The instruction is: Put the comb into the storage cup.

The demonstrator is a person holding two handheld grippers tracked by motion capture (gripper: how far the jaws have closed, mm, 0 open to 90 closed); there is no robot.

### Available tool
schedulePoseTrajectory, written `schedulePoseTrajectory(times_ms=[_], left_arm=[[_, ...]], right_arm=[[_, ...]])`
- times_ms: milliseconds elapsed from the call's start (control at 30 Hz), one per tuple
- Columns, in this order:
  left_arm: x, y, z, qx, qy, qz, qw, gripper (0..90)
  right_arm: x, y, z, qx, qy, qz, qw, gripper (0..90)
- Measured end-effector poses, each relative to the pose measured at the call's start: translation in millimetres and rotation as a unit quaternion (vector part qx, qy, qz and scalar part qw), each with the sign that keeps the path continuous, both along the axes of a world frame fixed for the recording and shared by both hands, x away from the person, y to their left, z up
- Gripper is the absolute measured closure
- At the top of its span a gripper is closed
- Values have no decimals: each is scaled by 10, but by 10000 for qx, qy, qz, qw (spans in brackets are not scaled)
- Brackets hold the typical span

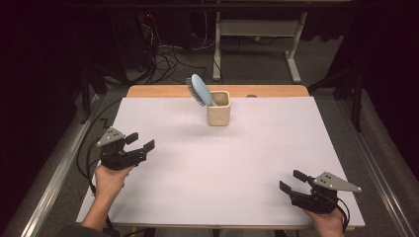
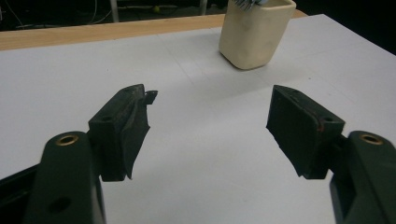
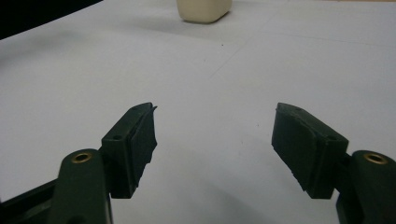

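High view: a cream cup (image 1: 218,109) stands near the bench's (image 1: 222,168) far edge, about midway along it, well apart from the left gripper (image 1: 140,142) by the left edge and the right gripper (image 1: 292,181) toward the near right corner. Both grippers' jaws are spread wide, empty. The square, round-cornered cup holds a pale blue hairbrush (image 1: 199,90), bristled head up, leaning left.

Worktop (image 1: 222,163): white sheet covering a wooden top, with a bare wood strip along the far edge.
Cup (image 1: 218,108): cream, squarish, upright near the far middle of the worktop.
Hairbrush (image 1: 199,90): light blue, standing in the cup, head leaning up and left.
Floor: grey, cables (image 1: 165,61) and a white table frame (image 1: 257,29) beyond.
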State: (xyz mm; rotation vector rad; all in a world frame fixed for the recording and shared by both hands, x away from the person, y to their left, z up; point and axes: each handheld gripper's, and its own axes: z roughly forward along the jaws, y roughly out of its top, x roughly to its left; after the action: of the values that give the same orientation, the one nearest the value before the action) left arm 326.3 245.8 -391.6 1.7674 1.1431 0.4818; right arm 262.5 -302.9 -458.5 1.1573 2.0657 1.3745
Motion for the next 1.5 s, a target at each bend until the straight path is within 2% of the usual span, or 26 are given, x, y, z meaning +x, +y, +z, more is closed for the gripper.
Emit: schedulePoseTrajectory(times_ms=[533,1067,1500], left_arm=[[-102,65,-75,65,-12,25,10000,303],[-182,148,-193,-25,7,109,9999,304],[-229,208,-299,-111,100,167,9997,304]], right_arm=[[1,2,-2,-8,-1,6,10000,313],[1,6,-4,-10,18,-1,10000,313],[0,12,-7,-16,28,-7,10000,313]])
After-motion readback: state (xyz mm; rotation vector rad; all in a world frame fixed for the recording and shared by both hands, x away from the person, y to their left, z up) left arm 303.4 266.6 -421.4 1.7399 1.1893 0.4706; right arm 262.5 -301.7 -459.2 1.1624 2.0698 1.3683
